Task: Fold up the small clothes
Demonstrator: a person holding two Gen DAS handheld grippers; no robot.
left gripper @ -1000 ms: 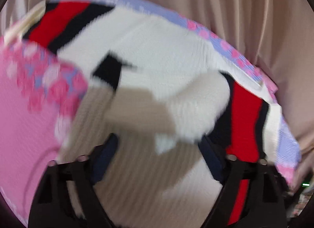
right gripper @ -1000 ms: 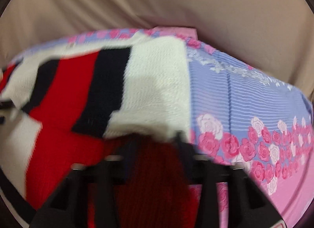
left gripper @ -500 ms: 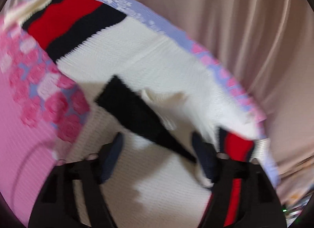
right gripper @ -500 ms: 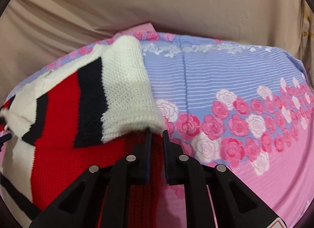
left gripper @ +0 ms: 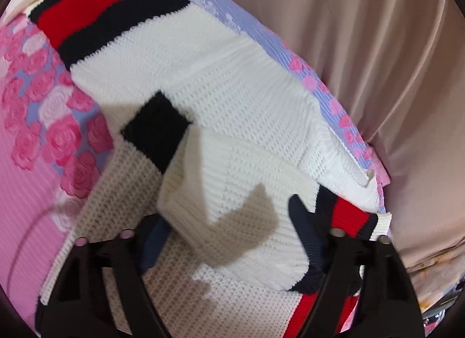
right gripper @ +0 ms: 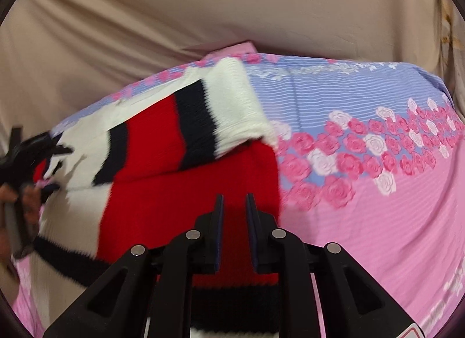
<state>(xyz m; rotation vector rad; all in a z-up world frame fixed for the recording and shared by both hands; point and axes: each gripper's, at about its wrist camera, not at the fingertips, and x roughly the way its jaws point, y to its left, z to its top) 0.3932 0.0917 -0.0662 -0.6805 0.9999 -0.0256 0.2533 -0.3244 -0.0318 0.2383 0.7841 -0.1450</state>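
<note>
A white knit sweater with red and black stripes lies spread on a floral bedsheet. One white sleeve lies folded across its body. My left gripper hovers open over that sleeve's end, one finger on each side, gripping nothing. In the right wrist view the other striped sleeve lies folded over the red part of the sweater. My right gripper hangs just above the red knit, its jaws a narrow gap apart with nothing between them. The left gripper and a hand show at the left edge.
The pink and lilac rose-print sheet stretches bare to the right of the sweater. A beige draped curtain closes off the far side, close behind the sheet's edge. A thin dark cord lies on the pink area.
The white sleeve has dropped flat onto the sweater between the left fingers. The right gripper let the striped sleeve down, narrowed its jaws and drew back a little.
</note>
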